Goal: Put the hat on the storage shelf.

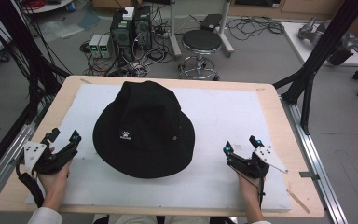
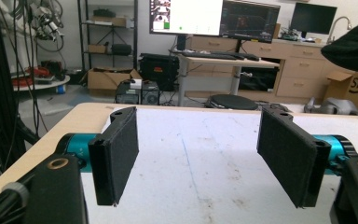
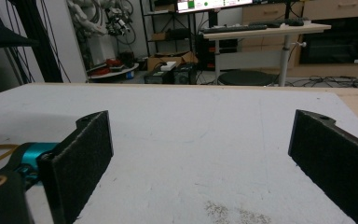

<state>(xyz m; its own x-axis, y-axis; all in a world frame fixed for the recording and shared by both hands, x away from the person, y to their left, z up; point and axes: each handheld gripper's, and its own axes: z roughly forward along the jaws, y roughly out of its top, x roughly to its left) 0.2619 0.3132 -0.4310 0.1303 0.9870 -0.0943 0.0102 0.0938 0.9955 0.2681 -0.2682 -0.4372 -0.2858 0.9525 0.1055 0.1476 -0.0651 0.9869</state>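
**Now both tools flank the hat, nothing gripped**

Right now I have the black fabric bucket hat (image 1: 143, 130) sitting crown-up in the middle of the white foam mat (image 1: 223, 112), its brim flat on the surface. My left gripper (image 1: 64, 136) rests at the near left of the mat, jaws spread wide and released, with bare mat between the pads in its own view (image 2: 196, 158). My right gripper (image 1: 241, 145) sits at the near right, likewise spread and holding nothing (image 3: 200, 154).

What worries me is the soft brim. If I pinch from one side alone, I judge the cloth will fold and the hat will drag across the mat instead of lifting. Coming in too low could also dig a jaw tip into the foam and snag. The left tool is near the brim's near-left edge; the right one stands well apart from it, so uneven arrival could twist the hat.

Room is generous: open mat lies far of both tools and to the right of the hat. The light wooden table (image 1: 279, 107) has only a narrow border around the mat, and the black frame posts (image 1: 307, 88) stand close at the right edge, so I would keep sweeps inward.
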